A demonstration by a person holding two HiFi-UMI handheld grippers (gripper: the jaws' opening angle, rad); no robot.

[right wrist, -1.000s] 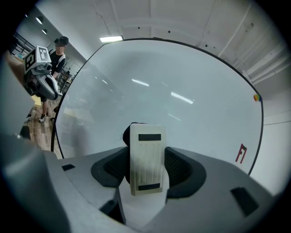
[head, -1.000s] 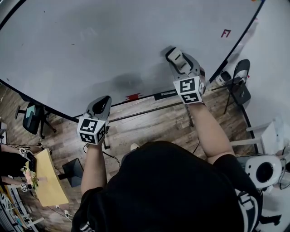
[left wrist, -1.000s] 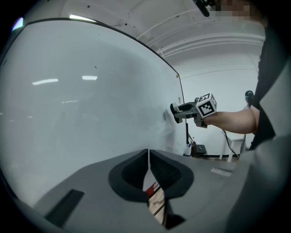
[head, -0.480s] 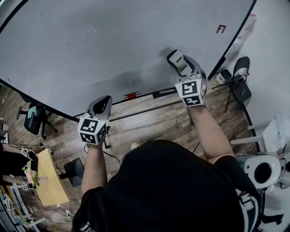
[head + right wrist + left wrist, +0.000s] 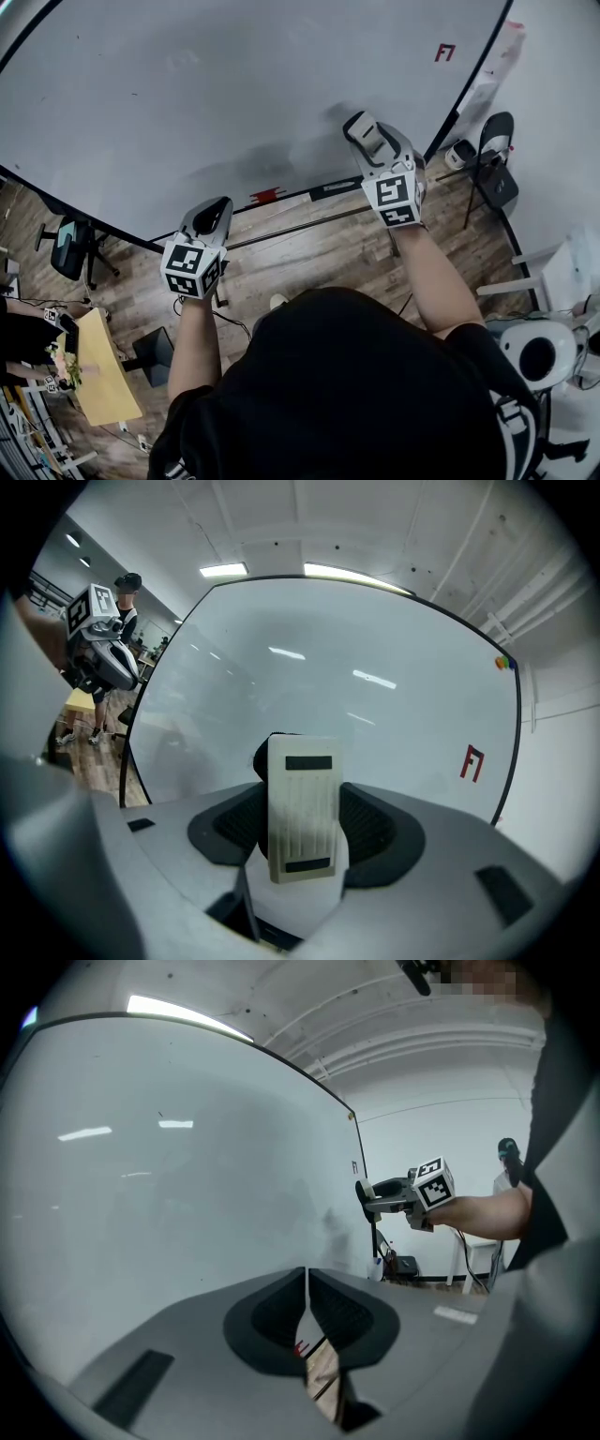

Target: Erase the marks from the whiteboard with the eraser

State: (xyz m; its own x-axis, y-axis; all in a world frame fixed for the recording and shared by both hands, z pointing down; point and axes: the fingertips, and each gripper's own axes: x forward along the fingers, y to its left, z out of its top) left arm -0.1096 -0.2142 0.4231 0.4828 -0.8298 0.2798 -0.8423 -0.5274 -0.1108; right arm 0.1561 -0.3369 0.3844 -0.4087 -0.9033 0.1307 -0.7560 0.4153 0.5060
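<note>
A large whiteboard (image 5: 216, 84) fills the upper head view. A red mark (image 5: 444, 52) sits near its right edge; it shows as the red mark (image 5: 472, 761) in the right gripper view. My right gripper (image 5: 360, 126) is shut on a white eraser (image 5: 302, 806) whose black felt faces the whiteboard (image 5: 375, 696), low on the board. The eraser lies well to the left of the red mark. My left gripper (image 5: 214, 216) hangs by the board's lower edge, jaws together with nothing between them. A faint grey smudge (image 5: 262, 159) lies left of the eraser.
A small red item (image 5: 268, 196) and a dark block (image 5: 336, 188) rest on the board's bottom tray. A black chair (image 5: 495, 169) stands at the right, another chair (image 5: 67, 246) at the left, and a wooden table (image 5: 101, 370) at lower left. The floor is wood plank.
The head view has shifted, so the red mark and tray items sit further left and higher. My right gripper with the eraser has edged slightly left on the board. The left gripper has stayed put.
</note>
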